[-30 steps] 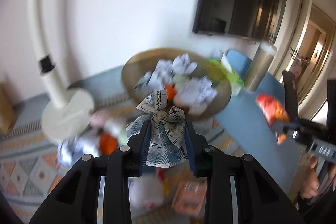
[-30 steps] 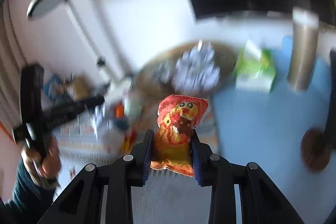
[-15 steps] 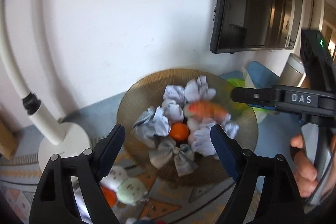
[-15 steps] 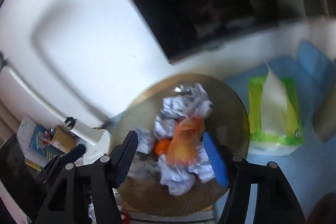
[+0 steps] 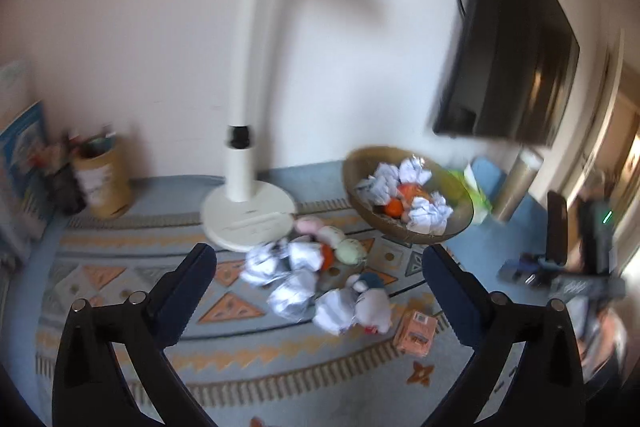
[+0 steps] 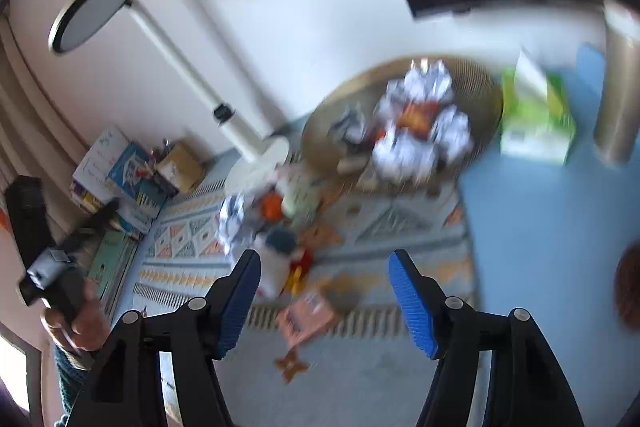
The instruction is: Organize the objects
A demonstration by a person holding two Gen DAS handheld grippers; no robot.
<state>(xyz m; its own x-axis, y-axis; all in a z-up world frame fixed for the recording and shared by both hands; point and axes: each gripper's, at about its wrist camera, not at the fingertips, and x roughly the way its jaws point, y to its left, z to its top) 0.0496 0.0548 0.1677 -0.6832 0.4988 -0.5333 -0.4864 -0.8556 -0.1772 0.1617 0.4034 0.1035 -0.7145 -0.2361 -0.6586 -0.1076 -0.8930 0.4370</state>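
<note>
A round brown bowl (image 5: 356,163) (image 6: 484,83) holds crumpled white paper balls (image 5: 428,213), an orange fruit (image 5: 394,207) and an orange snack packet (image 6: 416,115). On the patterned rug (image 5: 120,291) lie more paper balls (image 5: 290,293), soft toys (image 5: 374,303) and a small pink box (image 5: 416,331) (image 6: 306,317). My left gripper (image 5: 318,265) is open and empty, back from the pile. My right gripper (image 6: 324,269) is open and empty above the rug.
A white lamp (image 5: 248,211) stands left of the bowl. A green tissue pack (image 6: 536,115) and a metal cylinder (image 6: 618,83) stand on the blue surface at right. Books (image 6: 120,171) and a cardboard pot (image 5: 102,183) are at far left. A dark screen (image 5: 504,67) hangs on the wall.
Both grippers let go of the checked cloth and the snack packet into the bowl, opened, and have now drawn back from the bowl over the rug.
</note>
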